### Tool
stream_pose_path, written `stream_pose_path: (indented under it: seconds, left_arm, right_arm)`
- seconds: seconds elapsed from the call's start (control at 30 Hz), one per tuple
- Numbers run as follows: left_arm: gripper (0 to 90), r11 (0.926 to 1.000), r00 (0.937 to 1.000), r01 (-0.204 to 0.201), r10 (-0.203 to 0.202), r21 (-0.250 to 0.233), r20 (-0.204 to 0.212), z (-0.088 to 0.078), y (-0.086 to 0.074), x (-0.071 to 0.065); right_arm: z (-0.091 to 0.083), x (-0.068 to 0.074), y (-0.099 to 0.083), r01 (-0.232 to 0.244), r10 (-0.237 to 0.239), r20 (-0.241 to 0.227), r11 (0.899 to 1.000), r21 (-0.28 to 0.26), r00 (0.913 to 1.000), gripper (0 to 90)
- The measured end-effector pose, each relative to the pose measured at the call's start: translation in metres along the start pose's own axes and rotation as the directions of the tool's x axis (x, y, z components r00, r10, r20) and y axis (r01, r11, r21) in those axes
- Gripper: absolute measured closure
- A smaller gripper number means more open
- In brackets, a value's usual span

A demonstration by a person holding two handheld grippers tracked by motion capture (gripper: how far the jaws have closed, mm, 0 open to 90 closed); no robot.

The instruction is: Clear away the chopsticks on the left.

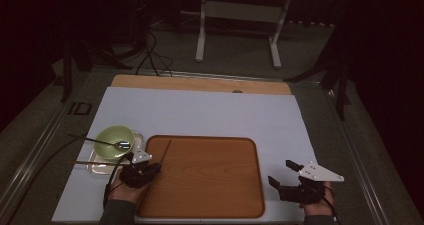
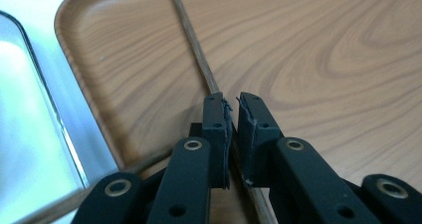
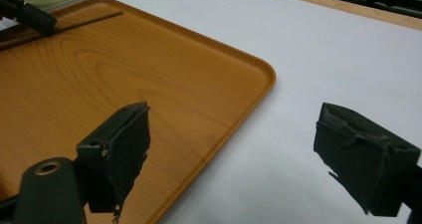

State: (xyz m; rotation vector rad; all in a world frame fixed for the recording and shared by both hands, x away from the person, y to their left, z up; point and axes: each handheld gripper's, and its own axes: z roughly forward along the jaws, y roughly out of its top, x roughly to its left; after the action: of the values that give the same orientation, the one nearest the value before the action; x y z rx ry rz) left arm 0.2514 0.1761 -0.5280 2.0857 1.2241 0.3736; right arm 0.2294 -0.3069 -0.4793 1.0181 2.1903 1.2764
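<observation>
Left gripper (image 1: 150, 169): at the near-left corner of the counter, over the left rim of the rectangular orange-brown wooden tray (image 1: 210, 185). Jaws narrow, a slim gap between the pads; the thin dark wooden chopstick (image 2: 199, 59) runs through that gap. Whether the pads press on it cannot be told from the left gripper view.

Chopstick: lies on the tray along its left edge, slanting from the tray's far-left corner toward the near-left corner; its lower part passes under the left gripper.

Right gripper (image 1: 282, 174): at the near-right corner of the counter, beside the tray's right edge. Jaws wide apart, nothing between them; one pad hangs over the tray's right rim, the other over the white counter (image 3: 323, 59).

Round pale-green bowl (image 1: 114, 141): on a flat silver metal tray (image 1: 95, 167) by the left edge of the counter, just left of the wooden tray; a metal spoon (image 1: 122, 145) rests in the bowl, handle pointing left.

Second chopstick (image 1: 90, 163): lies across the metal tray, near the bowl.
</observation>
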Motion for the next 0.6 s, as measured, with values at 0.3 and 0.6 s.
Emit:
stream_pose_path:
  seconds: [0.3,0.6]
  left_arm:
    - [81.6,0.9971,0.9948,-0.072,0.074,0.025,-0.070,-0.006,-0.005,-0.010]
    - [80.3,0.9975,0.9932,-0.063,0.066,0.032,-0.096,-0.014,-0.014,-0.013]
  right_arm:
    - [0.000,0.000,0.000,0.001,-0.001,0.000,1.000,-0.001,1.0000,14.1]
    - [0.000,0.000,0.000,-0.001,0.001,-0.002,1.000,-0.002,1.0000,14.1]
